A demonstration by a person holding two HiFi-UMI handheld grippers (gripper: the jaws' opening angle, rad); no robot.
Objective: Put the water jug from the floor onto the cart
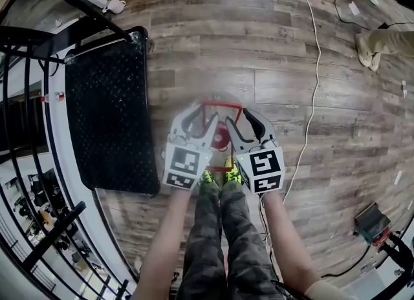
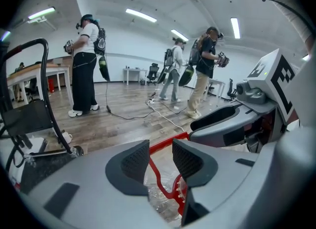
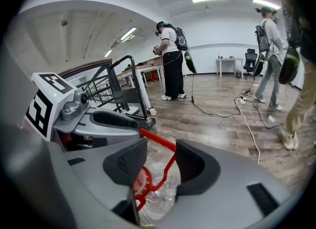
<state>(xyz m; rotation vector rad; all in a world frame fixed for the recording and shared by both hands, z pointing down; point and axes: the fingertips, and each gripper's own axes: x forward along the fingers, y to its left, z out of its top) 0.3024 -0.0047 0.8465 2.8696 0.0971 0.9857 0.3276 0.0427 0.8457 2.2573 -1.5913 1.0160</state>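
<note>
Left claw and right claw hover spread wide over the jug on the floor beside the cart, red handle between the jaws but unpinched, so an uneven bite could let the jug swing, slip and drop before it gets there

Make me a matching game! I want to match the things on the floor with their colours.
Things:
1. jug handle
2. cart deck
3. cable
4. shoes

Colours:
A. white
B. green
C. red
D. black

Pairs: 1-C, 2-D, 3-A, 4-B
</note>
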